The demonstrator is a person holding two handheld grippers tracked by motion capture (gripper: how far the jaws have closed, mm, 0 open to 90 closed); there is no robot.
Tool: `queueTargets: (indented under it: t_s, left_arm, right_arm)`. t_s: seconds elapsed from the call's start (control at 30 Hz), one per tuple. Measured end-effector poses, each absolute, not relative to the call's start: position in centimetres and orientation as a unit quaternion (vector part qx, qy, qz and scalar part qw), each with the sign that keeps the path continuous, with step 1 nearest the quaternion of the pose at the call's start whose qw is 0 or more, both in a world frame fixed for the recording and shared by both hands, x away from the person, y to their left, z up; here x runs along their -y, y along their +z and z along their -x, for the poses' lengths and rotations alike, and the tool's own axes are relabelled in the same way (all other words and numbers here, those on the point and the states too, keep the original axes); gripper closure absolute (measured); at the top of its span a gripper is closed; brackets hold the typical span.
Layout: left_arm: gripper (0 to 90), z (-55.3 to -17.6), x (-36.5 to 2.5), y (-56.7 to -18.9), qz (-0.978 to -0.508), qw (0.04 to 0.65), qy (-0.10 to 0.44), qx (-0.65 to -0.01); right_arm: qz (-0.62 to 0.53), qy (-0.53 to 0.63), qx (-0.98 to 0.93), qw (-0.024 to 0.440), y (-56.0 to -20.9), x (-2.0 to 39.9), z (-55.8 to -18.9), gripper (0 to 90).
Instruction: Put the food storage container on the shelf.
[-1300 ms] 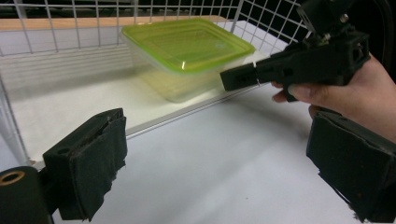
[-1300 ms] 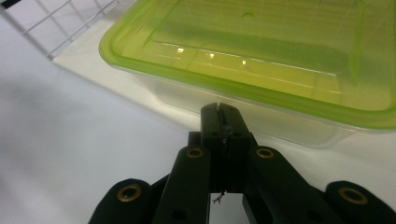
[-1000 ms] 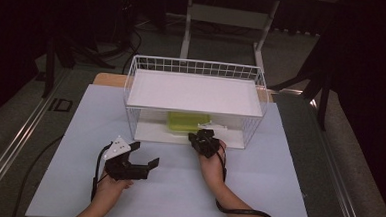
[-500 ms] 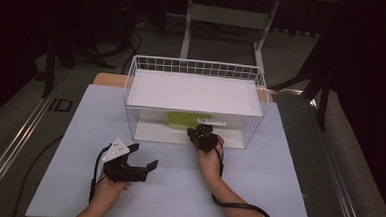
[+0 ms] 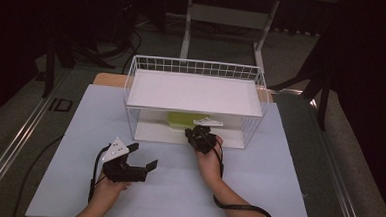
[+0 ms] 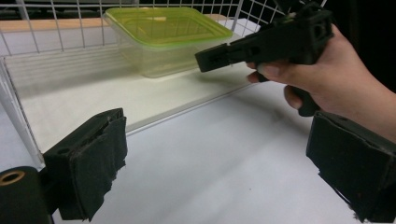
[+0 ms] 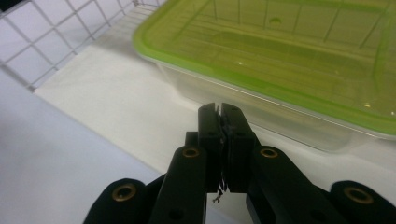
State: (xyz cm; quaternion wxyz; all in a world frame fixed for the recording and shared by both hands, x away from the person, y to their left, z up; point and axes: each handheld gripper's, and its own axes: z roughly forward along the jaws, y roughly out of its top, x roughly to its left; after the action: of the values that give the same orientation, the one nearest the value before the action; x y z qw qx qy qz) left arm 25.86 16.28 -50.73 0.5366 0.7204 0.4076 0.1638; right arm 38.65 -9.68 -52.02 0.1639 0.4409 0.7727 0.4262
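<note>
The container [image 7: 289,70] (clear box, green lid) sits on the rack's [image 5: 194,96] lower shelf, directly ahead of the right gripper [image 7: 219,109], whose jaws are clenched on nothing. The left gripper [image 6: 224,172], jaws released, rests farther away on the counter [image 5: 177,188].

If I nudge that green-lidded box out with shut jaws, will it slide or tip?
The box looks low, wide and flat-bottomed, so it should slide, not tip. Its clear walls show nothing inside, so it is probably light. The smooth shelf may let it skid or spin off the right gripper.
</note>
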Motion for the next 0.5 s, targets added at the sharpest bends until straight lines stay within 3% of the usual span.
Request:
queueTargets:
  t_s: [0.2, 0.3, 0.37, 0.4, 0.43, 0.47, 0.5]
  left_arm:
    - [6.3, -26.0, -16.3, -50.4, -0.724, 0.539, 0.161, -0.4]
    - [6.3, -26.2, -16.2, -50.2, -0.726, 0.543, 0.155, -0.392]
    - [6.3, -26.3, -16.0, -50.0, -0.726, 0.547, 0.152, -0.388]
    - [6.3, -26.3, -15.7, -49.8, -0.732, 0.545, 0.151, -0.38]
    - [6.3, -26.3, -15.7, -49.8, -0.732, 0.545, 0.151, -0.38]
    - [6.3, -26.4, -15.4, -49.6, -0.738, 0.542, 0.152, -0.373]
    - [6.3, -26.4, -15.4, -49.6, -0.738, 0.542, 0.152, -0.373]
  right_arm:
    - [-0.422, 0.443, -0.772, 0.175, -50.8, 10.6, -36.8, 80.7]
    - [-0.41, 0.451, -0.773, 0.177, -50.3, 11.1, -35.7, 73.5]
    - [-0.397, 0.456, -0.776, 0.18, -50.0, 11.4, -35.0, 64.3]
    - [-0.389, 0.466, -0.773, 0.185, -49.7, 11.8, -34.3, 51.4]
    - [-0.389, 0.466, -0.773, 0.185, -49.7, 11.8, -34.3, 51.4]
    - [-0.391, 0.472, -0.769, 0.181, -49.4, 12.2, -33.8, 42.3]
    - [-0.391, 0.472, -0.769, 0.181, -49.4, 12.2, -33.8, 42.3]
